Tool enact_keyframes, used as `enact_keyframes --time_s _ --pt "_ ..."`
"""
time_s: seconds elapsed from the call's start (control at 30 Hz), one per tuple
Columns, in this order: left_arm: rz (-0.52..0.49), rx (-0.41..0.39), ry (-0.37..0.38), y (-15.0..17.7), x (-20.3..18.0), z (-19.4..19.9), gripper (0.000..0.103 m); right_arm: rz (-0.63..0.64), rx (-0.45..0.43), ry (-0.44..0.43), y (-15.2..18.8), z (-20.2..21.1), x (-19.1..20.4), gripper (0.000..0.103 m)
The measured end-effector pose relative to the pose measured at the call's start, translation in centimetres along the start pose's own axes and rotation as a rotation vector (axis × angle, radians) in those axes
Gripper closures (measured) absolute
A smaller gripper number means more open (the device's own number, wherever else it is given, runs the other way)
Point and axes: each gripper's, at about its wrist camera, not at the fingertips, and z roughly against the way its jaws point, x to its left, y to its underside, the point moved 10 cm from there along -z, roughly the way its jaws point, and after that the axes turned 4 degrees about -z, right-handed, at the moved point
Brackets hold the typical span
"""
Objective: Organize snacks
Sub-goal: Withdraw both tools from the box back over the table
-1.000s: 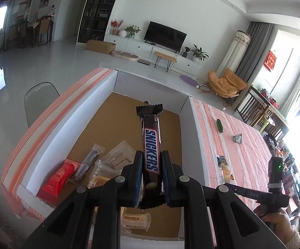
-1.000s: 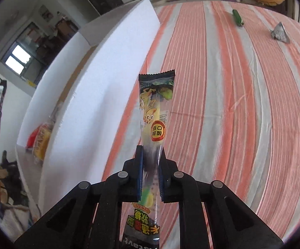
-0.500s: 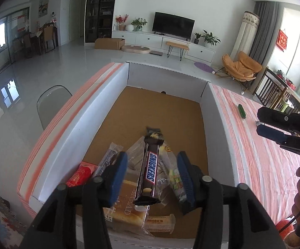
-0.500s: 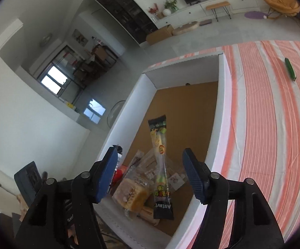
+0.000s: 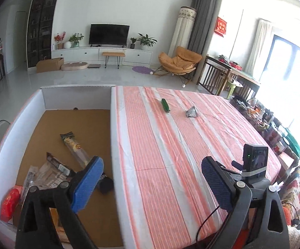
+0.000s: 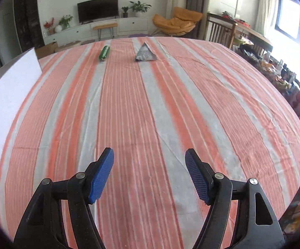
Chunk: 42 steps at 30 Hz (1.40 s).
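Observation:
My left gripper (image 5: 152, 166) hangs over the striped tablecloth beside the white box (image 5: 113, 137), its jaws opening with nothing between them. Inside the box lie a long clear stick packet (image 5: 75, 147), several clear packets (image 5: 46, 174), a red packet (image 5: 10, 203) and a dark bar end (image 5: 106, 184) half hidden behind my left finger. My right gripper (image 6: 148, 153) is over bare cloth, its jaws also opening and empty. Far across the table lie a green packet (image 6: 104, 52) and a silver triangular packet (image 6: 145, 53), also the green packet (image 5: 165, 105) and silver packet (image 5: 192, 112) in the left wrist view.
The box wall (image 6: 11, 87) rises at the left of the right wrist view. The body of the right gripper (image 5: 253, 166) shows at the lower right of the left wrist view. A cluttered side table (image 5: 264, 116) runs along the table's right edge.
Both grippers have opened and let go: the Snickers bar and the stick packet dropped into the box. Both grippers then swung right, out over the striped cloth.

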Motion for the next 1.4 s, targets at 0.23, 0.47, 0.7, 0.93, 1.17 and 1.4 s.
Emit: enact_keyframes --time_s 0.23,0.47,0.7,0.93,1.17,1.4 --pt "-0.044 0.105 0.062 0.8 -8.6 -9.1 0.006 -0.231 -0.012 0.047 -1.7 -0.8 -5.1 0.029" --pt "-0.066 0.207 -0.095 2.9 -7.5 -18.4 0.006 -0.279 0.042 0.054 -1.0 -2.4 -6.0 0.028" --pt "-0.096 0.312 -0.156 5.1 -6.6 -24.4 0.006 -0.240 0.069 0.071 -0.2 -3.2 -5.6 0.019" --pt "-0.072 0.337 -0.194 6.8 -5.0 -25.6 0.006 -0.200 0.077 0.091 0.1 -3.5 -5.3 0.014" --pt "-0.057 0.327 -0.199 6.8 -4.5 -25.7 0.000 -0.197 0.076 0.097 0.1 -3.4 -5.4 0.014" --pt "0.004 0.453 -0.146 6.1 -4.5 -25.6 0.001 -0.199 0.072 0.101 0.2 -3.2 -5.4 0.014"
